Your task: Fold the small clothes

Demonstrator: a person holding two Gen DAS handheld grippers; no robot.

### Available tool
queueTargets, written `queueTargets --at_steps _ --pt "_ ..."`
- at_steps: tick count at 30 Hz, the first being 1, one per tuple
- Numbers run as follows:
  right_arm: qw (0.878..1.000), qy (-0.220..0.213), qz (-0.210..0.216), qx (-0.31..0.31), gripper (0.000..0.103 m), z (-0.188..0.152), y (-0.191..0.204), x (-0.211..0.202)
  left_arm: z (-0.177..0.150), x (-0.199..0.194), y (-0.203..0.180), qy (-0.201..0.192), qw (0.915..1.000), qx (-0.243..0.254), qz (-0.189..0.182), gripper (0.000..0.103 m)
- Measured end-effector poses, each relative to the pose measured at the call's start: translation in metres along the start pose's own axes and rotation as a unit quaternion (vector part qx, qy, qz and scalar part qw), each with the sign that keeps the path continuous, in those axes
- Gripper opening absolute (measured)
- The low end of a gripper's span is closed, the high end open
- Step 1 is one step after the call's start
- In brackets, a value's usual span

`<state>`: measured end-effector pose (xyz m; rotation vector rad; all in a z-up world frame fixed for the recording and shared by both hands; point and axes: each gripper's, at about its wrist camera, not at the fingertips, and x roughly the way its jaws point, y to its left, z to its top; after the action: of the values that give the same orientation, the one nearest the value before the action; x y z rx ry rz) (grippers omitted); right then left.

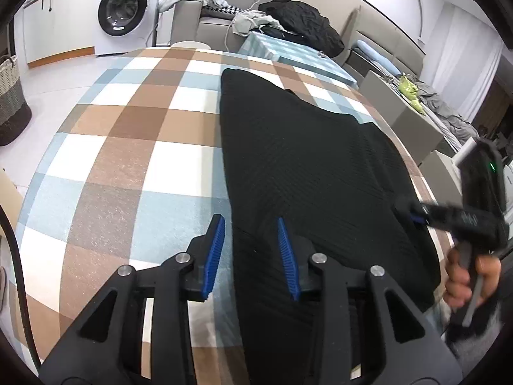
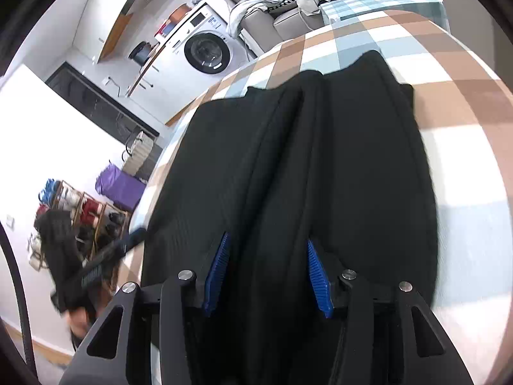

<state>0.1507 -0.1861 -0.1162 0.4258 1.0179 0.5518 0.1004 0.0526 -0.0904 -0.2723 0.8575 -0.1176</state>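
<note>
Lying flat on the checked tablecloth [image 1: 121, 147], the black ribbed garment [image 1: 304, 160] runs lengthwise away from me, nearer the right-hand edge of the table than the left. From my right wrist it shows long ridges down its middle, so I judge it already doubled lengthwise once or bunched there; I can't tell which. I read the step in hand as setting up the next fold, with both tools at the near end of the cloth.

My left gripper [image 1: 251, 256] sits over the garment's left edge, its blue pads parted a moderate way; one pad is over the tablecloth, the other over the black cloth, and nothing is pinched between them. My right gripper [image 2: 267, 272] hovers over the near middle of the garment, pads about half apart with a ridge of cloth running between them, though I can't see them pressing on it. From the left wrist its tip seems to meet the garment's right edge, blurred.

Next I'd need both pairs of pads to bite the near hem, level with each other, then carry it toward the far end. Beyond the table stand a washing machine [image 1: 126, 12] and a sofa piled with clothes [image 1: 288, 22].
</note>
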Motion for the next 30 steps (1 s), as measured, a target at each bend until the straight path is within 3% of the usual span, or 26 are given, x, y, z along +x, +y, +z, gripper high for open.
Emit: queueTargets --at_steps 7,12,14,16,19,23,25,27,30 --pt "1.000 0.000 -0.014 -0.004 0.046 0.032 0.013 0.025 -0.005 0.001 -0.011 0.004 1.0000 0.005 -0.001 0.031" --pt "0.997 -0.001 -0.049 -0.057 0.011 0.034 0.030 0.035 -0.003 0.001 -0.014 0.007 0.9999 0.012 0.005 0.031" --pt "0.995 -0.011 -0.051 -0.084 0.010 0.034 0.042 0.024 0.000 -0.002 -0.015 0.002 0.9999 0.013 0.003 0.031" --pt "0.993 -0.037 -0.044 -0.099 0.009 0.036 0.053 0.000 0.003 -0.007 -0.017 -0.001 0.9999 0.014 0.001 0.031" --pt "0.992 -0.049 -0.068 -0.098 0.009 0.040 0.051 -0.022 0.003 -0.009 -0.020 -0.004 0.9999 0.016 0.003 0.047" --pt "0.994 -0.013 -0.095 -0.057 0.012 0.041 0.015 -0.006 0.001 -0.003 -0.021 0.009 0.9999 0.014 0.001 0.049" --pt "0.995 0.014 -0.102 -0.017 0.018 0.039 -0.004 0.004 -0.002 -0.001 -0.024 0.017 0.9998 0.014 0.001 0.049" --pt "0.997 0.009 -0.076 0.009 0.029 0.032 -0.014 -0.005 -0.004 -0.003 -0.026 0.018 0.9997 0.017 0.004 0.049" --pt "0.999 0.003 -0.051 0.004 0.030 0.012 -0.014 -0.030 -0.007 -0.006 -0.029 0.016 0.9997 0.021 0.003 0.053"
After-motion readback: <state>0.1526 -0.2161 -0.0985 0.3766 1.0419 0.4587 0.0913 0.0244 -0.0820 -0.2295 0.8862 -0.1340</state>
